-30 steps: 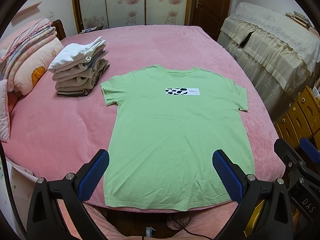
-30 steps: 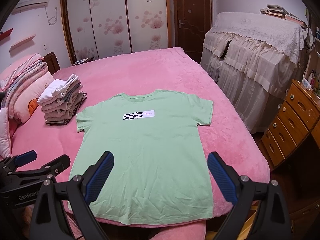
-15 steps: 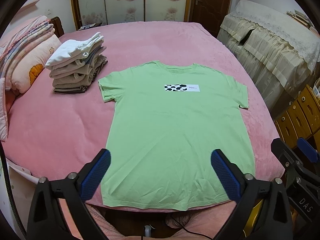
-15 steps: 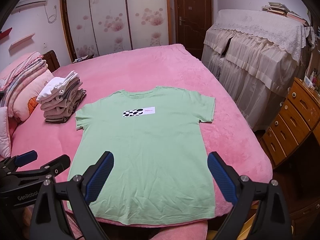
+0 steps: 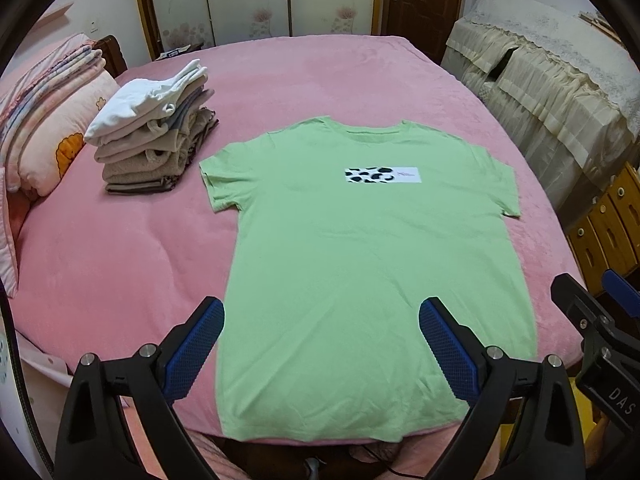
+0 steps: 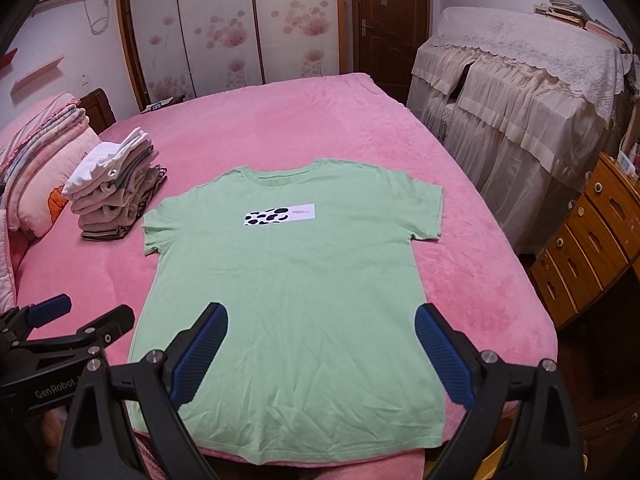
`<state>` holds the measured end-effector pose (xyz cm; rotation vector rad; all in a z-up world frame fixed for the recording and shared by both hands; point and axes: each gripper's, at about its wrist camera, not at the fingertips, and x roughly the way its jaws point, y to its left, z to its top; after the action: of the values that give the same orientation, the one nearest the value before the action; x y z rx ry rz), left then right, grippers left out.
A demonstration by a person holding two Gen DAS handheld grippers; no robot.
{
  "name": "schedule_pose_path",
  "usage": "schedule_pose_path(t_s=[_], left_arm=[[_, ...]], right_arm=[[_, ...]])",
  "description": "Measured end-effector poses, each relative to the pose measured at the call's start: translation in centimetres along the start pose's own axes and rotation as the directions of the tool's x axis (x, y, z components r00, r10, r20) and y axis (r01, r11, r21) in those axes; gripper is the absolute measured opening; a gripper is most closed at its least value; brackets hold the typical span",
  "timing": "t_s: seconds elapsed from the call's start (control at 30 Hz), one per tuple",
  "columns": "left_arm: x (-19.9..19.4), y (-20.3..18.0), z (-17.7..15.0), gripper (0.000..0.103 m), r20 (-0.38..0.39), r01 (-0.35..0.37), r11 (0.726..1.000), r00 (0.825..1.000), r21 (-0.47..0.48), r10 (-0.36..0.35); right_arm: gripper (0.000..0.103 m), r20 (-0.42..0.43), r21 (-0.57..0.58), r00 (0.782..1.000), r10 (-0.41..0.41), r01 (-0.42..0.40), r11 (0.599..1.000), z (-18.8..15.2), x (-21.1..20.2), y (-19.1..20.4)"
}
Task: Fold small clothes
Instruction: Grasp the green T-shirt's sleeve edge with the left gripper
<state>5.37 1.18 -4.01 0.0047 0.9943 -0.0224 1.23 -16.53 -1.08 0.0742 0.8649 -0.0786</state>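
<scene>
Lying flat and face up at the centre of both views is item one, the green T-shirt, spread on the pink bed cover with its collar toward the top of the frame, its hem at the near edge of the bed and both short sleeves out to the sides. Item two, a white chest patch with black spots on its left part and small lettering on its right, sits just below the collar. Item three, my left gripper, fills the lower part of the left wrist view, its blue-padded fingers wide apart with nothing between them, framing the shirt's lower half without touching it that I can see. Item four, my right gripper, is likewise spread and empty in the right wrist view, and also shows at the lower right edge of the left wrist view. Item five, a stack of folded clothes, white on top and beige below, rests on the cover at centre left, just beside the shirt's left-of-frame sleeve but apart from it. Item six, a pink pillow with an orange print, lies at the far left under folded bedding. Item seven, lace-covered furniture, occupies the upper right; item eight, a wooden chest of drawers, the right edge; item nine, floral sliding wardrobe doors, the top.
</scene>
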Motion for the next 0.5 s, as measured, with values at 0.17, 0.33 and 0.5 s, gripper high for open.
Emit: schedule_pose_path(t_s=[0.17, 0.33, 0.5], left_arm=[[0.8, 2.9, 2.1, 0.098, 0.045, 0.008, 1.0, 0.999, -0.026, -0.007], [0.9, 6.5, 4.7, 0.098, 0.149, 0.018, 0.999, 0.989, -0.028, -0.014], [3.0, 9.8, 6.9, 0.098, 0.193, -0.015, 1.0, 0.981, -0.004, 0.015]], right_arm=[[0.096, 0.014, -0.028, 1.0, -0.004, 0.004, 1.0, 1.7, 1.4, 1.6], [0.096, 0.067, -0.086, 0.998, 0.01, -0.004, 0.996, 4.8, 2.7, 4.2], [0.096, 0.111, -0.128, 0.992, 0.062, -0.048, 0.991, 8.0, 4.8, 7.6]])
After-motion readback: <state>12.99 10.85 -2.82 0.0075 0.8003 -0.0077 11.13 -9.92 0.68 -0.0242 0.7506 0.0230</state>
